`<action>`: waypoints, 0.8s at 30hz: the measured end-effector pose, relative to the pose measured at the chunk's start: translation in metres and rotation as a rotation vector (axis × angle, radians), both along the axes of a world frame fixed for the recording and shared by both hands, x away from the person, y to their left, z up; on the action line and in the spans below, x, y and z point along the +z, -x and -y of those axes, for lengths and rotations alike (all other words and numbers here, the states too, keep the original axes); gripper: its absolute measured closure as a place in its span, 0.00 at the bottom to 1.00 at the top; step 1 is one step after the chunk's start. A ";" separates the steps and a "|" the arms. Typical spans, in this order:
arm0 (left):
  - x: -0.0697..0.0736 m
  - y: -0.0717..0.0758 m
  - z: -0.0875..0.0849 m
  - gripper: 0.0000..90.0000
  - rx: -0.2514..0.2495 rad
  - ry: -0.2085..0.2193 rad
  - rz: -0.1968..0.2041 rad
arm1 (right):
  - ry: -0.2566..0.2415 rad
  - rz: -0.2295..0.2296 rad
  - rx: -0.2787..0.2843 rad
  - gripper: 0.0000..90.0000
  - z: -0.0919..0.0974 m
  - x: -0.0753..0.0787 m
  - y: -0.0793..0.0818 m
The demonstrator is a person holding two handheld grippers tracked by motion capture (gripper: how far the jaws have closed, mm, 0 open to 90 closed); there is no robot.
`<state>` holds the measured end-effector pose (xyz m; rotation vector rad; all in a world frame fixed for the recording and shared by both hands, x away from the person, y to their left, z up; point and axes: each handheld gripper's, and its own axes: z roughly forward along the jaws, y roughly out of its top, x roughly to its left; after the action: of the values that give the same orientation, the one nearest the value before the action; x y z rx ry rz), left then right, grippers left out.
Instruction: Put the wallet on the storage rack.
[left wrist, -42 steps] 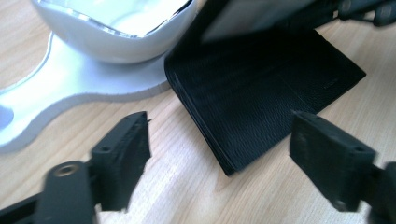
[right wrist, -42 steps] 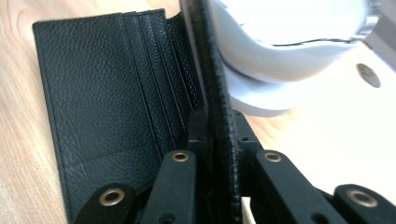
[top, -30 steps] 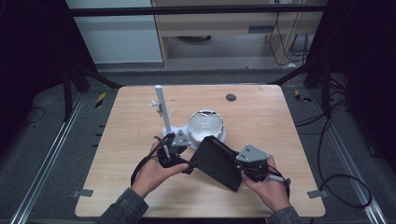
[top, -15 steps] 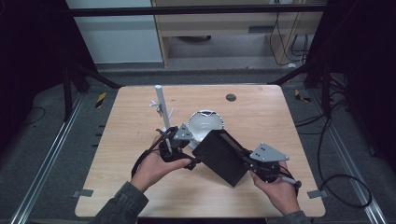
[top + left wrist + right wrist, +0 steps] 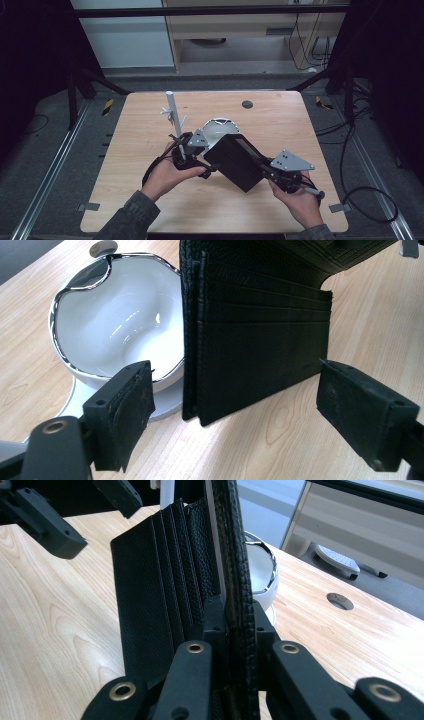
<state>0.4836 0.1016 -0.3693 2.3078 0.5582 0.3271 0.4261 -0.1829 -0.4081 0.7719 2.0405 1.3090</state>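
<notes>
A black leather wallet (image 5: 234,161) stands on edge at the table's middle, partly spread, with its card slots (image 5: 260,335) facing my left gripper. My right gripper (image 5: 260,167) is shut on one flap of the wallet (image 5: 165,580), its jaws (image 5: 236,617) clamping the flap's edge. My left gripper (image 5: 209,157) is open just left of the wallet. Its jaws (image 5: 240,390) stand wide on either side of the wallet's near corner, not touching it.
A white bowl with a chrome rim (image 5: 217,127) (image 5: 115,325) (image 5: 260,565) sits on its base right behind the wallet. A white post with small arms (image 5: 172,112) stands to its left. A round hole (image 5: 247,104) lies farther back in the wooden table (image 5: 150,200).
My right hand has drawn back to the right and toward the near edge, pulling the wallet along and raising it. My left gripper has shifted slightly right beside the bowl.
</notes>
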 end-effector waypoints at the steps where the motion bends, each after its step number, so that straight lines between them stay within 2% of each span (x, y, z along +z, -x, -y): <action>1: 0.000 0.000 0.000 0.17 0.001 -0.002 0.002 | -0.002 0.002 0.002 0.93 0.000 0.001 0.001; 8: -0.006 -0.009 0.005 0.17 -0.019 -0.014 -0.008 | -0.003 0.011 0.023 0.93 -0.001 0.006 0.002; 14: -0.008 -0.015 0.012 0.19 -0.040 0.001 -0.024 | -0.008 0.016 0.032 0.93 -0.001 0.008 0.004; 17: -0.009 -0.018 0.015 0.27 -0.055 0.008 -0.038 | -0.012 0.020 0.031 0.93 -0.001 0.008 0.005; 19: -0.008 -0.020 0.016 0.37 -0.071 0.007 -0.050 | -0.013 0.022 0.034 0.93 0.000 0.007 0.005; 21: -0.006 -0.020 0.016 0.43 -0.073 0.008 -0.051 | -0.014 0.023 0.034 0.93 0.001 0.007 0.004; 22: -0.004 -0.020 0.016 0.52 -0.075 -0.002 -0.049 | -0.014 0.024 0.034 0.93 0.001 0.006 0.004; 24: 0.001 -0.019 0.016 0.64 -0.068 -0.005 -0.054 | -0.011 0.024 0.035 0.93 0.002 0.004 0.004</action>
<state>0.5026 0.0855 -0.3682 2.3399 0.5047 0.2350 0.4218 -0.1850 -0.4039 0.7253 2.0378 1.3432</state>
